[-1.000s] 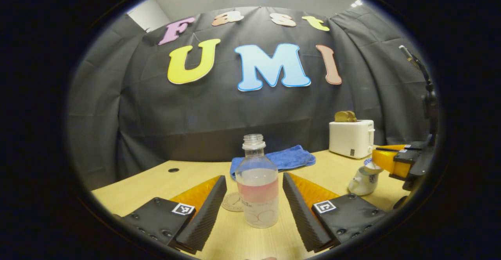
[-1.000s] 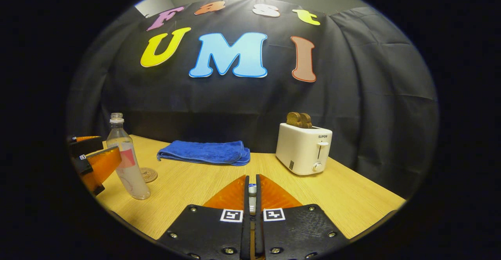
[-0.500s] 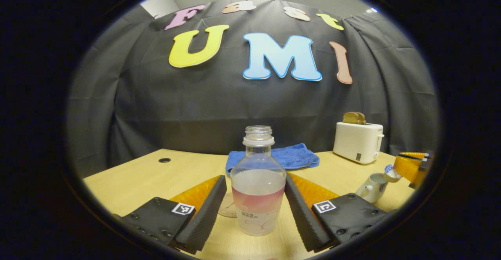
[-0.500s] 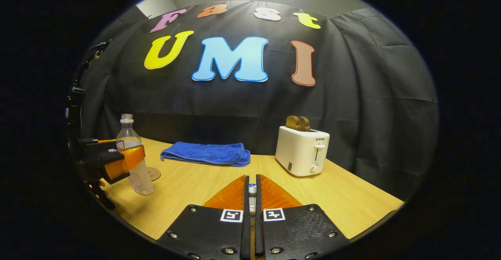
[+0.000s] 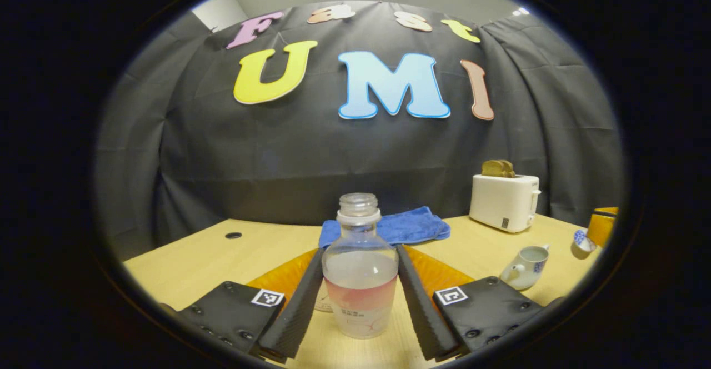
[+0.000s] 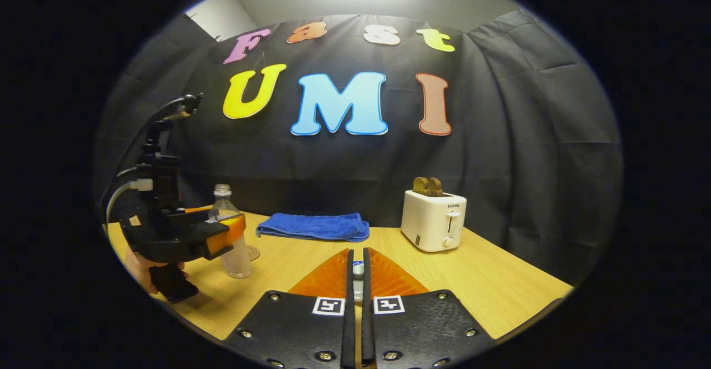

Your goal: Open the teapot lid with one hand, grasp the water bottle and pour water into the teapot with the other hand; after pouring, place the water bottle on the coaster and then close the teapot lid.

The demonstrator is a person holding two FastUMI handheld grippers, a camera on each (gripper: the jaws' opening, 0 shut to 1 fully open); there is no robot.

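A clear uncapped water bottle point(image 5: 360, 280), partly filled, stands on the wooden table point(image 5: 200, 258) between my left gripper's point(image 5: 360, 252) fingers, which press on both its sides. A round coaster point(image 5: 324, 304) peeks out just behind the bottle. To the right sits the white teapot point(image 5: 525, 266) with its top open. Beyond it, my right gripper point(image 5: 602, 225) holds the small blue-patterned lid point(image 5: 583, 241) off to the side. In the right gripper view, my right gripper point(image 6: 358, 258) is shut on the lid point(image 6: 358, 272). The left gripper point(image 6: 225, 235) clasps the bottle point(image 6: 236, 247) at far left.
A white toaster point(image 5: 504, 202) with bread slices stands at the back right, also in the right gripper view as the toaster point(image 6: 434, 220). A folded blue towel point(image 5: 408, 225) lies behind the bottle. A cable hole point(image 5: 233, 235) is at the table's back left. A hand point(image 6: 139, 269) holds the left gripper.
My left gripper's fingers have closed in from a wide gap onto the bottle's sides. The right gripper has carried the lid farther right, away from the teapot.
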